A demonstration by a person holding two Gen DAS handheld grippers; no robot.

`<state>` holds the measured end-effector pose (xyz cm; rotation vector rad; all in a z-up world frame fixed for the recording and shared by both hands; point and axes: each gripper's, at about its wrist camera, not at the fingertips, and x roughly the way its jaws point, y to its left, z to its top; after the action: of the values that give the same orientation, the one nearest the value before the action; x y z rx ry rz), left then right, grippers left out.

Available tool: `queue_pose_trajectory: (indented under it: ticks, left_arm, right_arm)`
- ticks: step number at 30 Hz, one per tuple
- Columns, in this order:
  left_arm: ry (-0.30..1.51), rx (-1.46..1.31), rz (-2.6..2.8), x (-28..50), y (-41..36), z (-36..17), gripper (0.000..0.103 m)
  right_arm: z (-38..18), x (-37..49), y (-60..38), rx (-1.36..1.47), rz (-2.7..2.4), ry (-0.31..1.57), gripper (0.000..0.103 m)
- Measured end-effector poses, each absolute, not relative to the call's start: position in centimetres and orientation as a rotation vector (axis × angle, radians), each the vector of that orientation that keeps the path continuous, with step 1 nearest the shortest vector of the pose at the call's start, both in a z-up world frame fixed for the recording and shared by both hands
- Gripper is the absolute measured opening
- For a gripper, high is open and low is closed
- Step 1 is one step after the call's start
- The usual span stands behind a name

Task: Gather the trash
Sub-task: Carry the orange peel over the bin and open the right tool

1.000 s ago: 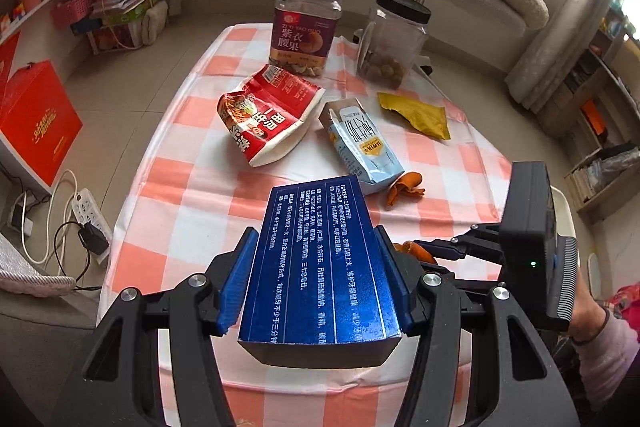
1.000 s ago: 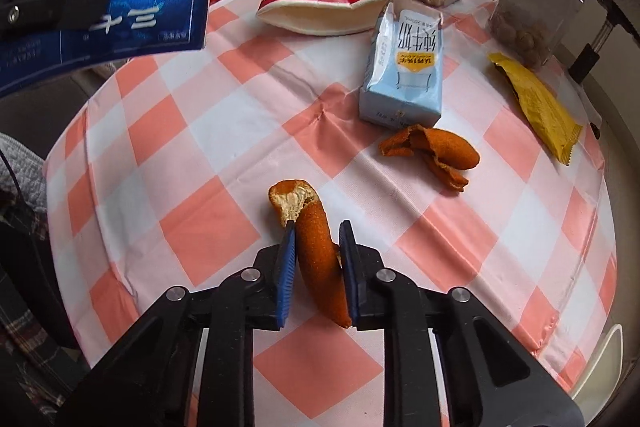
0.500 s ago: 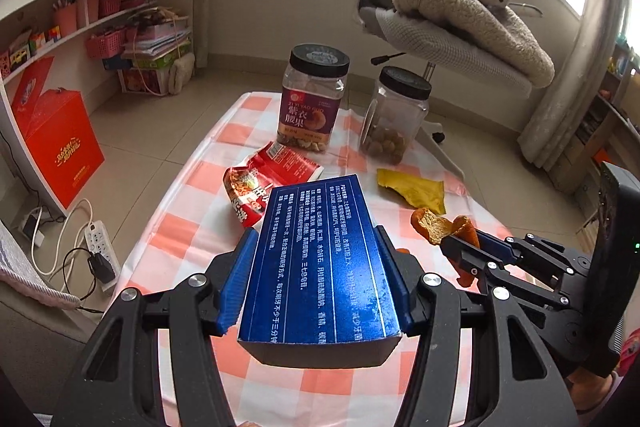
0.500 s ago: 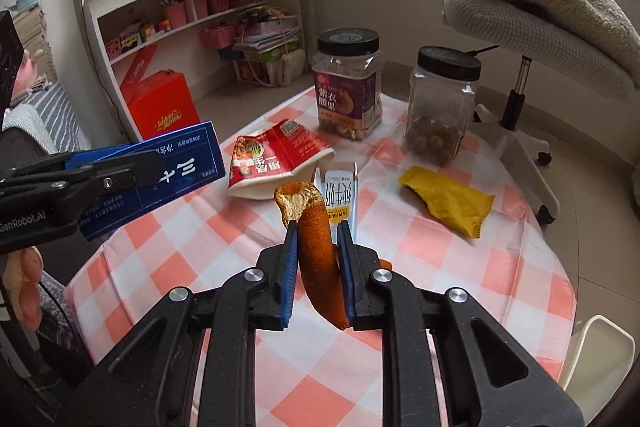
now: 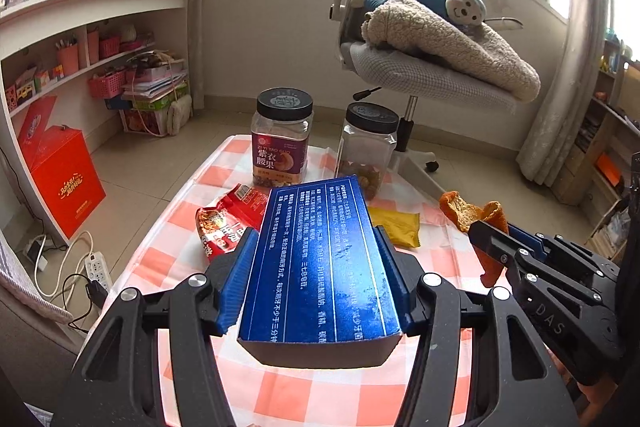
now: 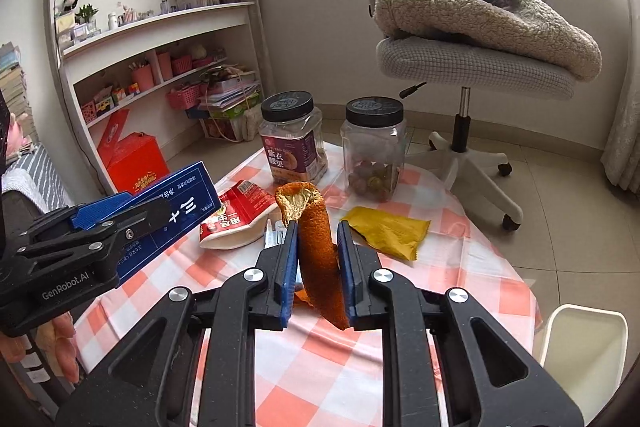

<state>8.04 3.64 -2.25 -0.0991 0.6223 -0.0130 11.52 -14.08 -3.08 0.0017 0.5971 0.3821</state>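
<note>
My left gripper point(image 5: 316, 263) is shut on a flat blue box point(image 5: 320, 259) and holds it above the near end of the checked table point(image 5: 176, 259). It also shows in the right wrist view point(image 6: 176, 211). My right gripper point(image 6: 318, 259) is shut on an orange peel point(image 6: 316, 247), lifted clear of the table; the peel shows at the right of the left wrist view point(image 5: 472, 215). A red snack bag point(image 6: 236, 219) and a yellow wrapper point(image 6: 384, 231) lie on the table. A milk carton point(image 6: 274, 233) is mostly hidden behind my right fingers.
Two black-lidded jars, one labelled purple point(image 6: 294, 143) and one clear point(image 6: 374, 147), stand at the table's far end. An office chair with a blanket and toy monkey point(image 6: 480, 39) is behind. A white bin point(image 6: 580, 347) stands low right. Shelves and a red box point(image 5: 60, 179) are left.
Both grippers have risen and tilted up with their loads, so more of the room and less of the table shows. The peel is well off the cloth.
</note>
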Motion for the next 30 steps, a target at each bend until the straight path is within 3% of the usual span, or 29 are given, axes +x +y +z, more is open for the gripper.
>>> queue_pose_trajectory:
  ticks: [30]
  left_arm:
    - [0.630, -0.008, -0.191, 7.9, -9.8, -2.7, 0.057]
  right_arm:
    - [-1.9, 8.2, -30.1, 0.106, 0.078, 0.563, 0.019]
